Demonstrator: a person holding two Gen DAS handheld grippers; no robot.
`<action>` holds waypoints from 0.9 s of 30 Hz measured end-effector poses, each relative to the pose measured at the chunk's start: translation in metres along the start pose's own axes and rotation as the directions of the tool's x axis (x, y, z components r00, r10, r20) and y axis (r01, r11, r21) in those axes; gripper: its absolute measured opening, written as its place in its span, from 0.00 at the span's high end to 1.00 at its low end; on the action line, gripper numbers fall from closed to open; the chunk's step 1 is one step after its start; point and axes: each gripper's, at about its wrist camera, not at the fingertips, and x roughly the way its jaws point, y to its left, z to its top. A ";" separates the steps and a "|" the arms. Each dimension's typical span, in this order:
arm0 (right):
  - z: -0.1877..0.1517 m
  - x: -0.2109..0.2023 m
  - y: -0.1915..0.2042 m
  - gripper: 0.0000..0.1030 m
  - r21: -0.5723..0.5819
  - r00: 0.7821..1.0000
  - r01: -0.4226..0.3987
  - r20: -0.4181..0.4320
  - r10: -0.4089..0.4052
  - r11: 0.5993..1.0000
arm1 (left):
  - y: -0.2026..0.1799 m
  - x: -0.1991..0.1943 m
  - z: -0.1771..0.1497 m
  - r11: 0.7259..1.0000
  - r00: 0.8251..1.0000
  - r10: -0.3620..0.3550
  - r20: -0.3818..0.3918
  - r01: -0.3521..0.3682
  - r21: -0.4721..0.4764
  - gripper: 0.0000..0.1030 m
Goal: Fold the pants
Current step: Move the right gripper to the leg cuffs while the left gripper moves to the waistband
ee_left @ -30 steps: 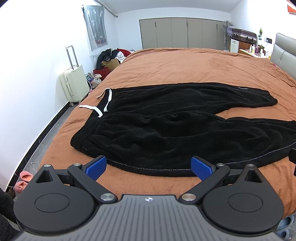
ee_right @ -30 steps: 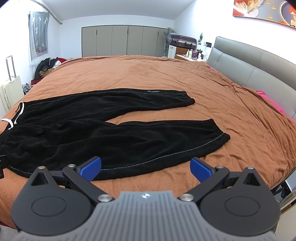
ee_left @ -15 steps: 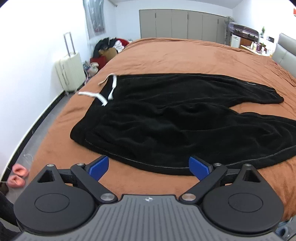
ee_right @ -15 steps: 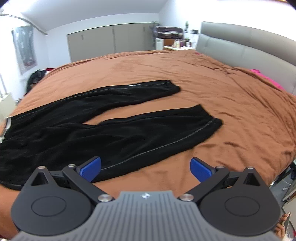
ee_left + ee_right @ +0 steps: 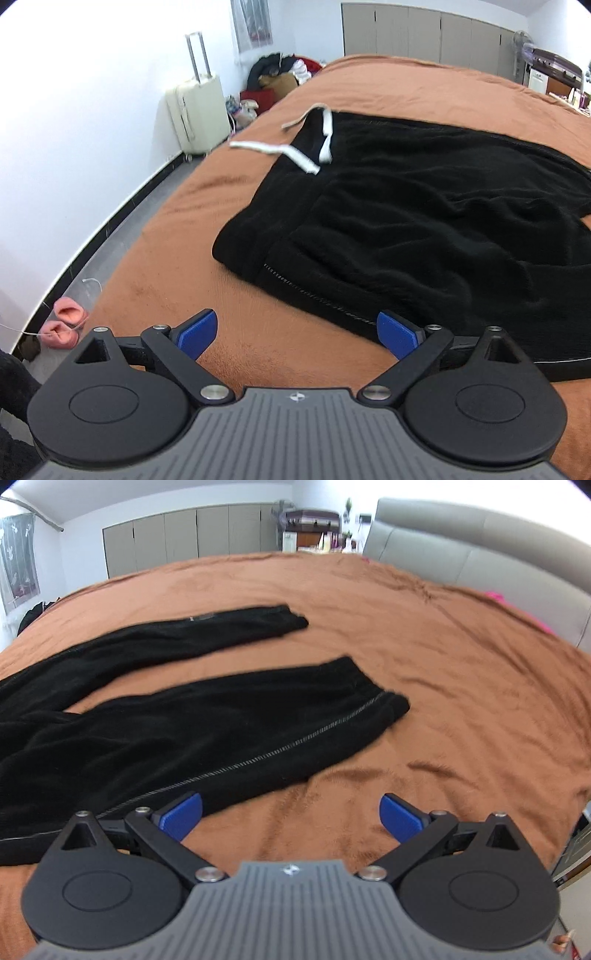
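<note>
Left gripper (image 5: 297,334) nearer pants (image 5: 424,221) waistband, right gripper (image 5: 291,812) nearer leg cuff (image 5: 388,701)
</note>
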 end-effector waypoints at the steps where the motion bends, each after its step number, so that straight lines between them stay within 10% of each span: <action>1: 0.001 0.009 -0.002 0.05 0.007 1.000 0.009 -0.015 -0.009 1.000 | 0.002 0.005 0.001 1.000 1.000 0.011 -0.003 -0.011 0.005 0.00; 13: 0.028 0.096 -0.021 0.05 0.065 0.990 0.118 -0.091 -0.112 0.991 | 0.000 0.062 0.007 0.994 0.992 0.106 -0.069 -0.102 0.047 0.00; 27: 0.042 0.110 -0.013 0.05 0.160 0.995 0.091 -0.047 -0.084 0.983 | 0.005 0.050 0.013 0.997 0.997 0.042 -0.058 -0.039 0.061 0.00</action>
